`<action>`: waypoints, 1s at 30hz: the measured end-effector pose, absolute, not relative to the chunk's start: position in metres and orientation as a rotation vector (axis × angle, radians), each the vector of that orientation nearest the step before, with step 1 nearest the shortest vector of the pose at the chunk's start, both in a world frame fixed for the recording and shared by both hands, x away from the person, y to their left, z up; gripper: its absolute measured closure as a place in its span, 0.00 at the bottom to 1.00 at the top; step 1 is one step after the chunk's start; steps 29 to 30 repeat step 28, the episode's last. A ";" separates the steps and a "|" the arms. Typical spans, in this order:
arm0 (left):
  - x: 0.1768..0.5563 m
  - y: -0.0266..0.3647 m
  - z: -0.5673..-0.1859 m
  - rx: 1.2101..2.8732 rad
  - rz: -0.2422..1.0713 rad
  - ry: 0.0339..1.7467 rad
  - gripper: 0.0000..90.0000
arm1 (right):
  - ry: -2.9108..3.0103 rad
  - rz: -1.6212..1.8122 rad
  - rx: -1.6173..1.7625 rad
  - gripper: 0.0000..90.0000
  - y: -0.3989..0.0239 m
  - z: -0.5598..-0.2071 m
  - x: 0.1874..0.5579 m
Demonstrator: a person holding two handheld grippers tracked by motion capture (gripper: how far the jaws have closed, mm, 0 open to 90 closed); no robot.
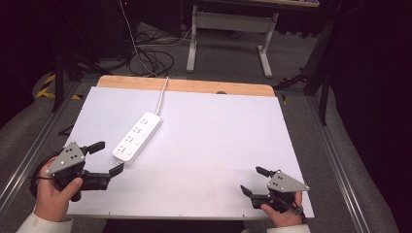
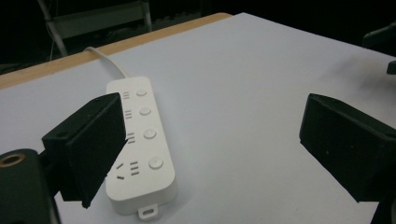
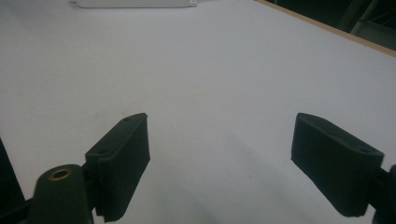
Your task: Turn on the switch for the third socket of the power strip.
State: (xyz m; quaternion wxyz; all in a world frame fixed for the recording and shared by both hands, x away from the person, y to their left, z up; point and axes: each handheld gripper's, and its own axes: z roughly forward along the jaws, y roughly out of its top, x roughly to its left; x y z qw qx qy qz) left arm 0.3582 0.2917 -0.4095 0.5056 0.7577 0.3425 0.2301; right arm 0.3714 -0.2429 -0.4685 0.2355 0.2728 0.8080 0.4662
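Power strip [image 1: 137,137] lies flat on the white table [image 1: 209,145], at ten o'clock from centre, cord running toward twelve. High view: left gripper [image 1: 109,158] at eight o'clock, jaws wide, just beside the strip's near end; right gripper [image 1: 253,180] at five o'clock — jaws wide, empty. Left gripper view: strip [image 2: 142,144] at eleven o'clock between spread jaws. Right gripper view: jaws apart over bare table [image 3: 210,88] — strip's edge [image 3: 135,3] at twelve.

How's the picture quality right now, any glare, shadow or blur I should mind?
High view: white table sheet evenly lit, no glare, dark surroundings; power strip readable. Left gripper view: strip sharp, near jaws slightly soft, faint shadow at the far right of the sheet. Right gripper view: jaws blurred, soft shadow beneath them on the sheet.
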 end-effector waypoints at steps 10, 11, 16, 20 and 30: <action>0.350 0.312 -0.448 1.779 0.433 0.903 0.07 | 2.217 1.280 0.747 0.22 -0.243 -0.469 0.371; 0.349 0.315 -0.452 1.773 0.432 0.899 0.07 | 2.217 1.279 0.747 0.22 -0.243 -0.469 0.371; 0.344 0.321 -0.473 1.834 0.499 0.867 0.06 | 2.218 1.279 0.747 0.22 -0.243 -0.469 0.372; 0.341 0.327 -0.484 1.832 0.470 0.891 0.06 | 2.220 1.278 0.745 0.22 -0.243 -0.469 0.372; 0.343 0.324 -0.485 1.849 0.365 0.998 0.07 | 2.222 1.280 0.739 0.22 -0.243 -0.469 0.373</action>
